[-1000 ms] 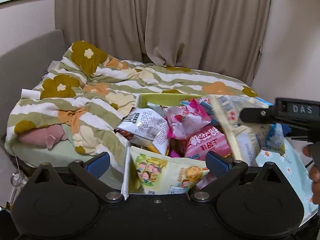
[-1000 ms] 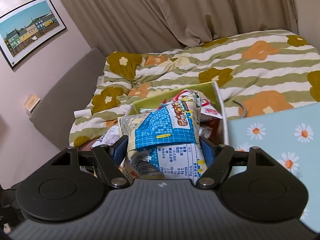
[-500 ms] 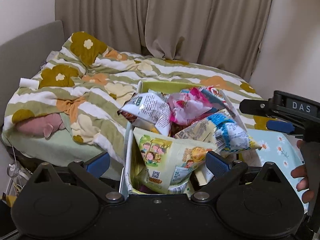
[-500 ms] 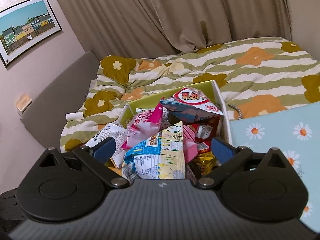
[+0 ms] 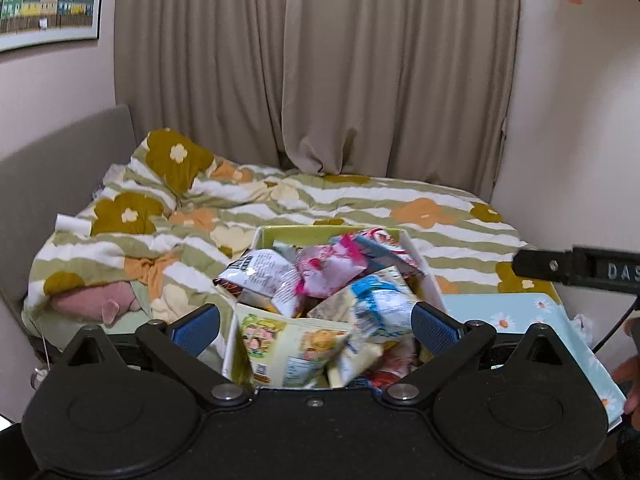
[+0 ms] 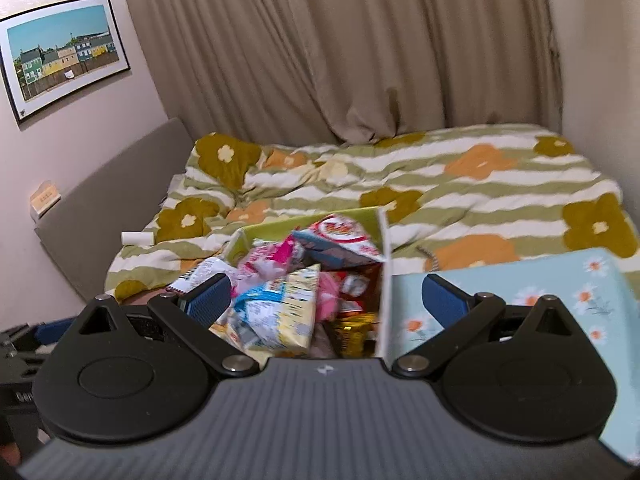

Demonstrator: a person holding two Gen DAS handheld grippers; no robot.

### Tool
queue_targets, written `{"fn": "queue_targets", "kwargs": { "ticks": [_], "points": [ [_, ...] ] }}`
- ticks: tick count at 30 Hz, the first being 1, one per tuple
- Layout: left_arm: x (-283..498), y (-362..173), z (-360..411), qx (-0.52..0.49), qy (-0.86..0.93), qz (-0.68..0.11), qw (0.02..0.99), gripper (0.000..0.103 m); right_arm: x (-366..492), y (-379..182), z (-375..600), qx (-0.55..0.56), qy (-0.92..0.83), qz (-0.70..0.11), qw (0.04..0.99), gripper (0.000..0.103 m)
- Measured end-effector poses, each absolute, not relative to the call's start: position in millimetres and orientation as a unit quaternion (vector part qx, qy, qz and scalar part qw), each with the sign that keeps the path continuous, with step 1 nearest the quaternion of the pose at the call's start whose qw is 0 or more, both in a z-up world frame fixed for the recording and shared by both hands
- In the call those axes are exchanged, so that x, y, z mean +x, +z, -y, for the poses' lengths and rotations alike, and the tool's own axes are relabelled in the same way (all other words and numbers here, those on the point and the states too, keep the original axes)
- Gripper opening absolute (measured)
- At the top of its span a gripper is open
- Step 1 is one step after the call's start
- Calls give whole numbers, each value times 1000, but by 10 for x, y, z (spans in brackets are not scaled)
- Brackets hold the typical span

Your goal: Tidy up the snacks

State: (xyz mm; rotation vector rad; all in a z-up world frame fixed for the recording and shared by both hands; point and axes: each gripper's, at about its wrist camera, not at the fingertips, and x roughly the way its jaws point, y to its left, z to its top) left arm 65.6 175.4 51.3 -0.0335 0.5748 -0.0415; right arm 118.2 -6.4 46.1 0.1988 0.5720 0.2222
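A white box with a green inside point(image 5: 431, 280) point(image 6: 385, 276) stands on the bed, heaped with snack bags. On top lie a blue-and-yellow bag point(image 5: 376, 304) point(image 6: 276, 308), a pink bag point(image 5: 328, 270) point(image 6: 272, 258), a white-and-black bag point(image 5: 260, 276) and a cartoon-printed bag point(image 5: 288, 344). My left gripper point(image 5: 314, 324) is open and empty, above the box's near end. My right gripper point(image 6: 326, 296) is open and empty, over the box; its body also shows in the left wrist view point(image 5: 576, 268).
A light-blue daisy-print lid point(image 6: 520, 292) point(image 5: 512, 320) lies right of the box. The bed has a rumpled green-and-white flowered duvet point(image 5: 320, 204), a pink pillow point(image 5: 96, 304), a grey headboard on the left, curtains behind and a wall at right.
My right gripper has opened and let go of the blue-and-yellow bag, which now lies on the heap. Both grippers have drawn back and up from the box.
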Motion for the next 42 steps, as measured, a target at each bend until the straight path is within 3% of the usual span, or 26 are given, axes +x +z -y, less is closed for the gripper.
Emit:
{"fn": "queue_targets", "kwargs": {
  "ticks": [17, 42],
  "points": [
    [-55, 424, -1195, 25, -43, -255, 966, 103, 97, 418, 581, -11, 5, -287, 958, 103],
    [-36, 370, -1114, 43, -54, -259, 963, 103, 27, 209, 723, -4, -22, -317, 948, 103]
  ]
}}
